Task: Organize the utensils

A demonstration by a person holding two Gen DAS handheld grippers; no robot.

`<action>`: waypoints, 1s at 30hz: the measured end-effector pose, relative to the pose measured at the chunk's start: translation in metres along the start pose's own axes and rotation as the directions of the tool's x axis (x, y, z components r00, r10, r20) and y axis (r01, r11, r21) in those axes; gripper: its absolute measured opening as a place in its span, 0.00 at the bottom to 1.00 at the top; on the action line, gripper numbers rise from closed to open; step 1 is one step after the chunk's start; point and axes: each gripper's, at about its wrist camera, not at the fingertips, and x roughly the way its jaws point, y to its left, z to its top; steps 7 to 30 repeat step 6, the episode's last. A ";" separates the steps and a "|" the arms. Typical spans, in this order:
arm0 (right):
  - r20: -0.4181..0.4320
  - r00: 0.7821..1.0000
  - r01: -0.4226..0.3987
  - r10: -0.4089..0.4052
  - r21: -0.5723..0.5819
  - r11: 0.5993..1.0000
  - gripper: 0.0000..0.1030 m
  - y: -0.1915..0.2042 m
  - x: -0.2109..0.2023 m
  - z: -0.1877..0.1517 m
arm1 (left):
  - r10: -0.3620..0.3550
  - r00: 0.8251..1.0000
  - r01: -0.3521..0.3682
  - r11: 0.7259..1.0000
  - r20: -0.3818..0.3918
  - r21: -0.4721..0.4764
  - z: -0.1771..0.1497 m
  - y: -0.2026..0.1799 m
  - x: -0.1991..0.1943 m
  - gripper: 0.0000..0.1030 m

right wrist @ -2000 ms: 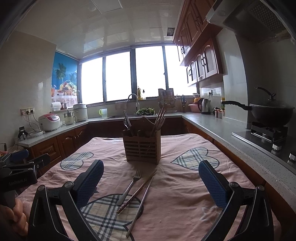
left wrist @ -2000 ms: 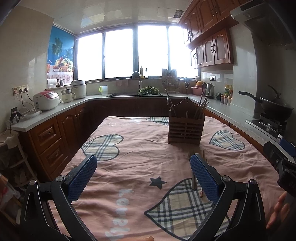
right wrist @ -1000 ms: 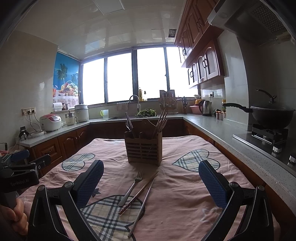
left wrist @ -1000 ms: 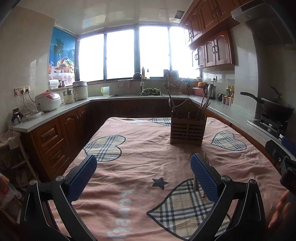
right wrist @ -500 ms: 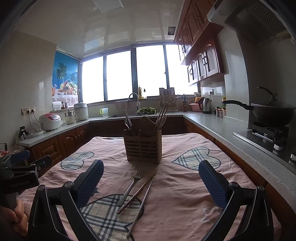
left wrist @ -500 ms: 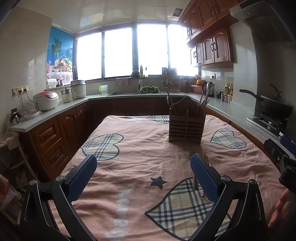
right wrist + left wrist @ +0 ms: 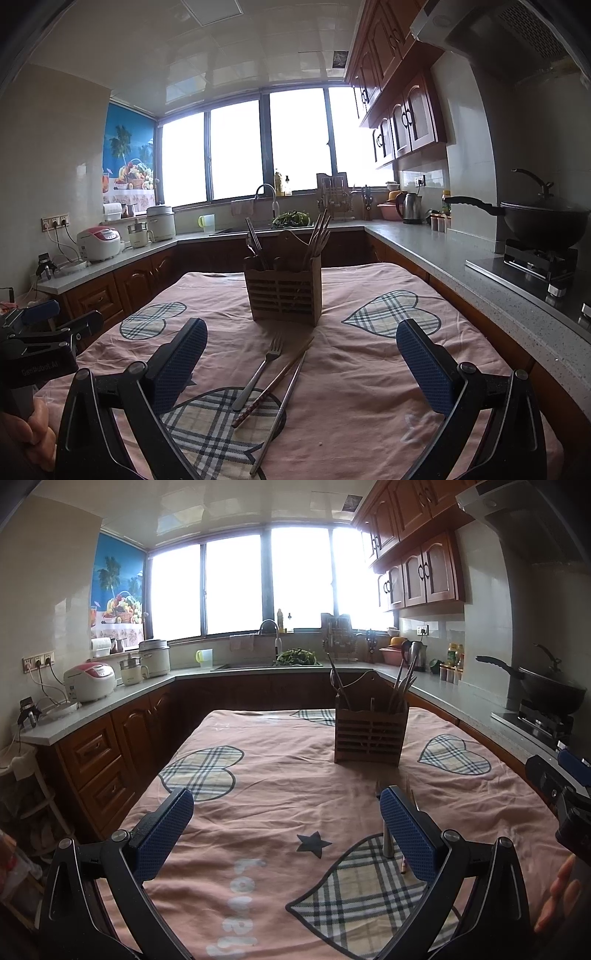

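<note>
My right claw (image 7: 301,363): I am holding it wide apart and empty, hovering over the pink tablecloth (image 7: 369,398), its aim wavering a little but settling much where it was two seconds back.
My left claw (image 7: 286,825): I am holding it wide apart and empty too; its view has been swaying slightly and nothing has been gripped.
What is changing: almost nothing. The loose pieces are lying just as they were, so I am judging that the sorting has not begun and I am only lining up.
Fork (image 7: 258,369): lying between my right claw's pads, tines pointing toward 12 o'clock, handle toward 7 o'clock, all bright metal.
Wooden chopstick (image 7: 275,380): lying just right of the fork, slanting from 7 to 1 o'clock, with a patterned reddish butt end.
Metal chopsticks (image 7: 282,406): lying close beside the wooden one, thin and silvery; I think it is a pair, though the view is too coarse to be sure.
Wooden holder (image 7: 283,291): standing upright at 12 o'clock beyond the loose pieces, slatted, already carrying chopsticks and utensils in its compartments.
From my left claw: the loose pieces are sitting at 3 o'clock, mostly hidden behind my right pad (image 7: 406,834).
</note>
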 end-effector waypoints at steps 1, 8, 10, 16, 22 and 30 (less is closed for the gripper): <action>-0.002 1.000 0.000 0.000 0.002 1.000 1.00 -0.001 0.001 0.000 | -0.001 1.000 0.001 1.000 -0.002 -0.001 0.000 0.000 0.001 1.00; -0.022 1.000 0.004 -0.004 0.007 1.000 1.00 -0.005 0.010 -0.002 | -0.010 1.000 0.010 1.000 -0.016 -0.006 -0.001 -0.003 0.009 1.00; -0.022 1.000 0.004 -0.004 0.007 1.000 1.00 -0.005 0.010 -0.002 | -0.010 1.000 0.010 1.000 -0.016 -0.006 -0.001 -0.003 0.009 1.00; -0.022 1.000 0.004 -0.004 0.007 1.000 1.00 -0.005 0.010 -0.002 | -0.010 1.000 0.010 1.000 -0.016 -0.006 -0.001 -0.003 0.009 1.00; -0.022 1.000 0.004 -0.004 0.007 1.000 1.00 -0.005 0.010 -0.002 | -0.010 1.000 0.010 1.000 -0.016 -0.006 -0.001 -0.003 0.009 1.00; -0.022 1.000 0.004 -0.004 0.007 1.000 1.00 -0.005 0.010 -0.002 | -0.010 1.000 0.010 1.000 -0.016 -0.006 -0.001 -0.003 0.009 1.00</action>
